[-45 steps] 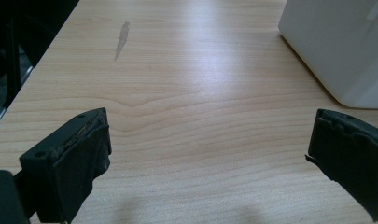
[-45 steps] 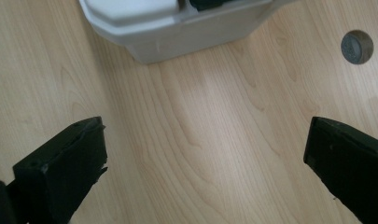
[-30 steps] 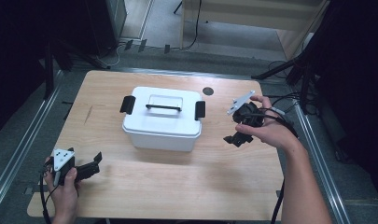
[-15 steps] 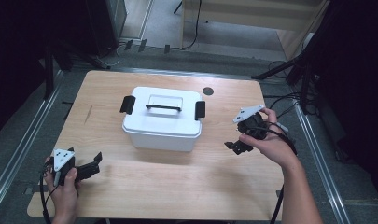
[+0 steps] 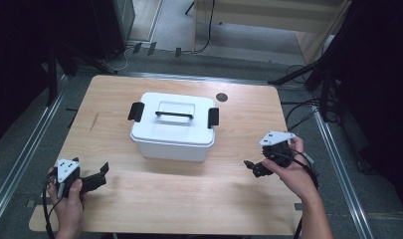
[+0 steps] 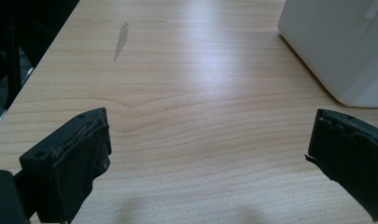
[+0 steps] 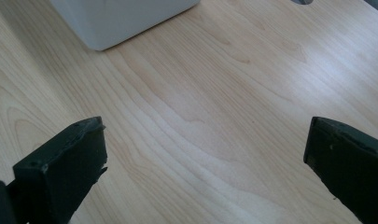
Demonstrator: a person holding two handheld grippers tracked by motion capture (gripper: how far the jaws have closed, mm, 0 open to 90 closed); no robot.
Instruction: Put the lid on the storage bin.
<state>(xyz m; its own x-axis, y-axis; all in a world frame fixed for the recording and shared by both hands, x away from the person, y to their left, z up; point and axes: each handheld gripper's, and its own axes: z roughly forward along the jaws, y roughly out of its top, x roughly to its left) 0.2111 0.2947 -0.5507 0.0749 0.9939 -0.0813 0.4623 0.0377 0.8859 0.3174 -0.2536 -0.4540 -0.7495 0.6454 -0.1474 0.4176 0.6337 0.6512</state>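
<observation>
Sitting just back of the middle of the light wooden table (image 5: 189,199) is a white plastic storage box (image 5: 171,127), lid on, with a black latch (image 5: 135,111) at its 9 o'clock end, another black latch (image 5: 213,117) at its 3 o'clock end, and a slim black handle (image 5: 174,115) lying flat across the lid. Nothing stands between the box and either hand; bare wood lies all round it. At about 1 o'clock from the box a small dark round disc (image 5: 221,97) is set into the tabletop, and at 9 o'clock a thin dark streak (image 5: 94,122) marks the wood. The left gripper (image 5: 97,177) is held at the table's 7 o'clock corner, its jaws spread wide and pointing toward the box; in the left gripper view the box's white corner (image 6: 345,46) shows at 2 o'clock, well beyond the jaws, with empty wood between them. The right gripper (image 5: 252,167) hangs at 4 o'clock from the box, near the table's right edge, jaws likewise wide apart and clamping nothing; its own view shows the box wall (image 7: 121,18) at 11 o'clock. Cables (image 5: 303,107) trail over the grey floor beyond the right edge. No brand, label or writing is readable on the box or grippers.
</observation>
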